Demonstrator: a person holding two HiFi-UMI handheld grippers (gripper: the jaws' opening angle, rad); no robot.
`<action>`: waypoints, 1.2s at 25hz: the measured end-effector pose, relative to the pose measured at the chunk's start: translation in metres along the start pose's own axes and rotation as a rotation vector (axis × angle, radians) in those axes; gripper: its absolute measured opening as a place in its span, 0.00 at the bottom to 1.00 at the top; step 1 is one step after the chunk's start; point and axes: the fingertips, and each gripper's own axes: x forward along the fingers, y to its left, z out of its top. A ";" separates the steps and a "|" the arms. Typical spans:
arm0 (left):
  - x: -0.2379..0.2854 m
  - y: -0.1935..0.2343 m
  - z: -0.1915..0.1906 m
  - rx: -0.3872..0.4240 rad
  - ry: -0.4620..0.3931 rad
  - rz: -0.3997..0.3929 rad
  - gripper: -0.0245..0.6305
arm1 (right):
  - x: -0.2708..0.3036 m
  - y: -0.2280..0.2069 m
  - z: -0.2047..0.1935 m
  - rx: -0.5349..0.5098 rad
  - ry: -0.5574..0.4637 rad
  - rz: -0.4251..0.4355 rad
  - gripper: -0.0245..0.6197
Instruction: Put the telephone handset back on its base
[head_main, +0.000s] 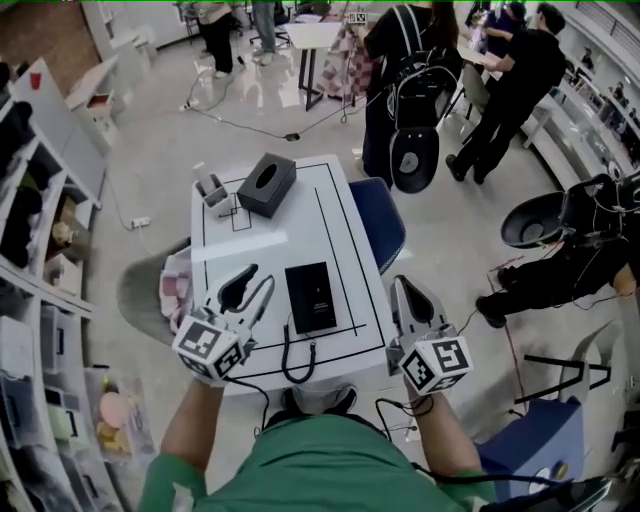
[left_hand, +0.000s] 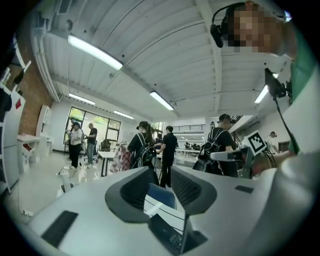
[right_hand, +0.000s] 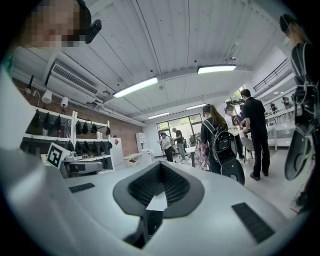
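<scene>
A flat black telephone (head_main: 310, 297) lies inside the lined rectangle on the white table (head_main: 300, 225). I cannot tell its handset from its base. Its black cord (head_main: 292, 365) loops toward the table's front edge. My left gripper (head_main: 252, 282) hovers just left of the telephone, open and holding nothing. In the left gripper view the gap of this gripper (left_hand: 160, 186) shows the table and a corner of the telephone (left_hand: 167, 234). My right gripper (head_main: 403, 290) hangs by the table's right edge, shut and empty. The right gripper view shows the pads of this gripper (right_hand: 159, 172) closed together.
A black tissue box (head_main: 266, 184) and a small holder (head_main: 213, 190) stand at the table's far left. A blue chair (head_main: 380, 215) sits at the right side, a grey chair (head_main: 145, 290) at the left. Shelves (head_main: 40, 230) line the left wall. People (head_main: 410, 90) stand beyond.
</scene>
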 end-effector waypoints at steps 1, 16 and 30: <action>-0.005 -0.005 0.012 0.020 -0.028 0.007 0.26 | 0.000 0.003 0.005 -0.003 -0.013 0.007 0.07; -0.048 -0.053 0.085 0.213 -0.240 0.087 0.22 | -0.023 0.029 0.056 -0.113 -0.160 0.044 0.07; -0.053 -0.052 0.082 0.302 -0.304 0.189 0.17 | -0.030 0.024 0.060 -0.150 -0.186 0.009 0.07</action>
